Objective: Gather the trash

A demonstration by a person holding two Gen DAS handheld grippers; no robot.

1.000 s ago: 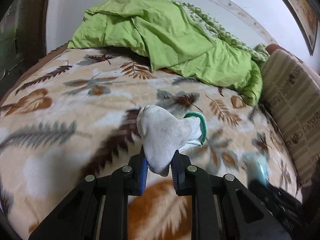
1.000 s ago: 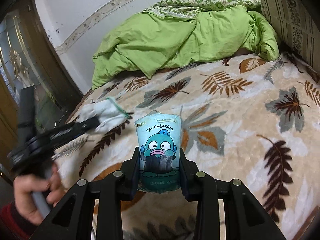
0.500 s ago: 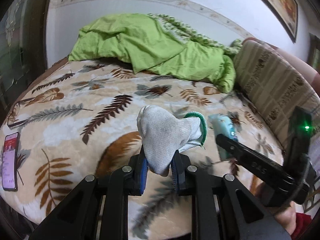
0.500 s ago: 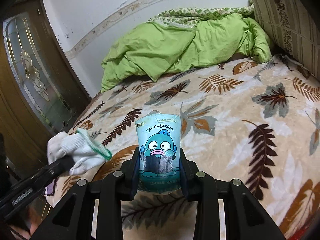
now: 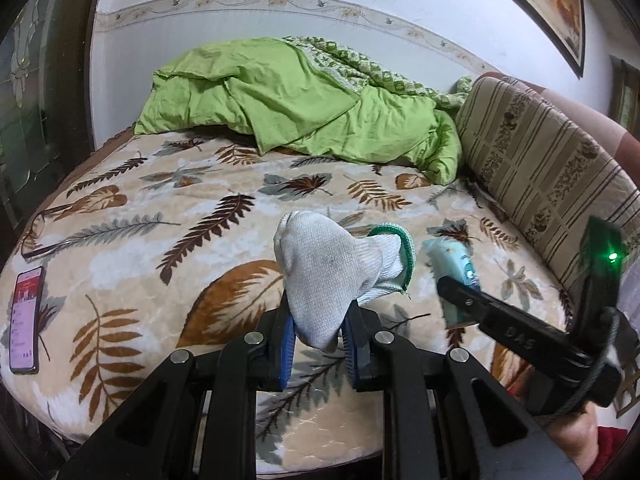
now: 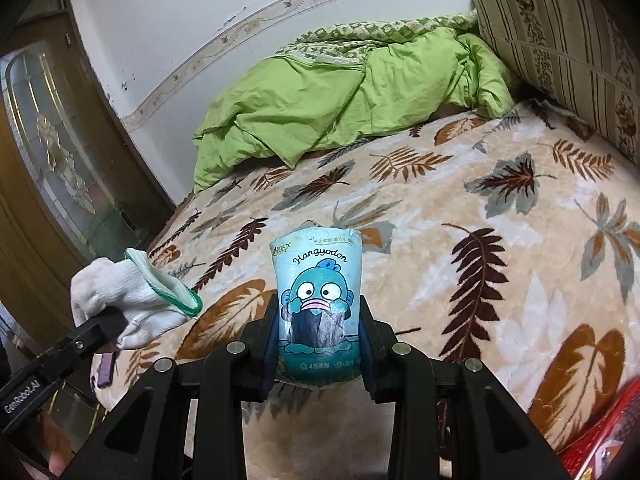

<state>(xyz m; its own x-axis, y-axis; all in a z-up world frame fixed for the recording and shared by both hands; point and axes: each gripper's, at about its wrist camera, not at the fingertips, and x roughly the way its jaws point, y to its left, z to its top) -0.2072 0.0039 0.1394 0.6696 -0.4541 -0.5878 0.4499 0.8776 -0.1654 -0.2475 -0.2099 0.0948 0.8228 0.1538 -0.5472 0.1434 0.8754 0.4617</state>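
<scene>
My left gripper (image 5: 318, 332) is shut on a dirty white glove (image 5: 324, 272) with a green cuff, held in the air over the near edge of the bed. The glove also shows at the left of the right wrist view (image 6: 128, 300). My right gripper (image 6: 318, 340) is shut on a light-blue tissue pack (image 6: 316, 304) with a cartoon fish face and the word Hangyodon. The pack also shows in the left wrist view (image 5: 452, 268), to the right of the glove, held by the other gripper's black fingers.
The bed carries a beige leaf-print blanket (image 5: 200, 216). A crumpled green duvet (image 5: 296, 100) lies at its far side. A striped headboard cushion (image 5: 540, 168) runs along the right. A phone (image 5: 26, 324) lies at the bed's left edge. A glass-panelled door (image 6: 52, 160) stands left.
Both grippers have drawn back from the bed with their loads; more of the bed, the phone and the wall switches have come into view. The glove and the pack stay gripped.
</scene>
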